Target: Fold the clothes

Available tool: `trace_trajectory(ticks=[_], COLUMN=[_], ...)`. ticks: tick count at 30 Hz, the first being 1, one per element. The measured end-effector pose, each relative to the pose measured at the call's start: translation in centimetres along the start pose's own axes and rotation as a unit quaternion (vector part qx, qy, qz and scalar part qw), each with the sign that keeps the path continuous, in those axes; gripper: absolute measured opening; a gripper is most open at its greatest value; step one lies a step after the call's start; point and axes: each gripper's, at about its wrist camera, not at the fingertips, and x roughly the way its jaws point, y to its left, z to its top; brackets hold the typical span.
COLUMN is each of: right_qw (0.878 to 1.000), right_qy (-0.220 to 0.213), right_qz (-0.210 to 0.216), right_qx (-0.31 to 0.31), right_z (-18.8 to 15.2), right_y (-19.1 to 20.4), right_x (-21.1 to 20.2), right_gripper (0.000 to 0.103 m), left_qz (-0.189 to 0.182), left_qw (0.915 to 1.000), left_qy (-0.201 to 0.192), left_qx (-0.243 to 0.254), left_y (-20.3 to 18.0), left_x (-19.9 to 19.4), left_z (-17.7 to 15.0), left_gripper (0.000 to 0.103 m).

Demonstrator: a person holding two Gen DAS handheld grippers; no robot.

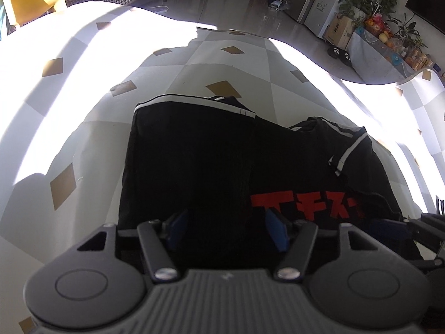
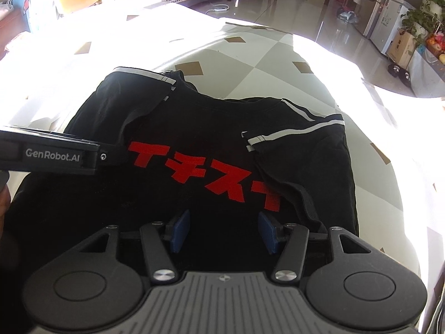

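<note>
Black shirt [image 2: 194, 144] lay with both sleeves folded in on the table [image 2: 250, 55]. Left gripper [image 1: 228, 229] and right gripper [image 2: 222, 229] hovered wide, holding nothing. A one-layer pinch could undo the sleeves.

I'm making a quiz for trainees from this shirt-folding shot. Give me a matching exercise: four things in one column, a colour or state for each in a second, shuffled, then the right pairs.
Column A
1. T-shirt
2. lettering on the shirt
3. sleeve stripes
4. right tool

Column B
a. red
b. open, holding nothing
c. black, sleeves folded in over the body
d. white

Pairs: 1-c, 2-a, 3-d, 4-b
</note>
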Motion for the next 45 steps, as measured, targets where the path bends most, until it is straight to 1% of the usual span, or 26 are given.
trace_trajectory(ticks=[2,3,4,10,14,20,24,27,31,34,36,39,42,45], right_qw=[1.0,0.999,0.999,0.999,0.999,0.999,0.999,0.998,0.999,0.998,0.999,0.999,0.997,0.994], right_qy=[0.024,0.018,0.02,0.02,0.021,0.02,0.03,0.042,0.017,0.01,0.005,0.005,0.01,0.009], right_qz=[0.009,0.014,0.015,0.018,0.02,0.025,0.033,0.033,0.026,0.033,0.021,-0.002,-0.017,-0.019], right_qx=[0.011,0.027,0.029,0.031,0.028,0.021,0.013,0.014,0.024,0.044,0.049,0.053,0.074,0.103], right_z=[-0.1,-0.3,-0.3,-0.5,-0.9,-1.7,-1.6,-1.1,-0.3,0.3,0.4,0.2,-0.2,-0.1], right_y=[-0.5,-0.9,-0.9,-1.1,-1.1,-1.2,-1.8,-2.6,-4.6,-6.3,-7.0,-7.9,-8.7,-9.6], right_x=[0.8,0.7,0.7,0.6,0.3,-0.1,-0.1,0.0,-0.8,-1.7,-1.8,-2.1,-1.3,-1.0], right_gripper=[0.053,0.054,0.054,0.057,0.058,0.06,0.061,0.059,0.059,0.059,0.059,0.059,0.059,0.059], left_qz=[0.008,0.012,0.016,0.033,0.041,0.04,0.04,0.034,0.031,0.042,0.05,0.059,0.064,0.073], left_qw=[0.9999,0.9997,0.9996,0.9974,0.9958,0.9959,0.9955,0.9963,0.9983,0.9985,0.9982,0.998,0.9976,0.9968], left_qy=[0.001,0.002,0.003,0.009,0.012,0.019,0.027,0.034,0.026,0.012,0.004,0.007,0.008,0.007], left_qx=[0.013,0.019,0.025,0.063,0.081,0.079,0.081,0.072,0.041,0.031,0.031,0.024,0.025,0.03], left_y=[-0.6,-0.8,-1.1,-2.6,-3.2,-3.2,-3.4,-3.4,-2.8,-2.5,-2.4,-2.3,-2.3,-2.5], left_x=[0.1,0.1,0.1,0.2,0.1,-0.3,-0.4,-0.5,-1.0,-1.3,-1.4,-1.2,-0.8,-0.6], left_z=[-0.3,-0.4,-0.6,-1.6,-2.3,-2.7,-2.8,-2.5,-1.7,-1.2,-0.9,-0.7,-0.7,-0.7], left_gripper=[0.066,0.066,0.068,0.075,0.077,0.079,0.08,0.081,0.08,0.08,0.081,0.082,0.084,0.088])
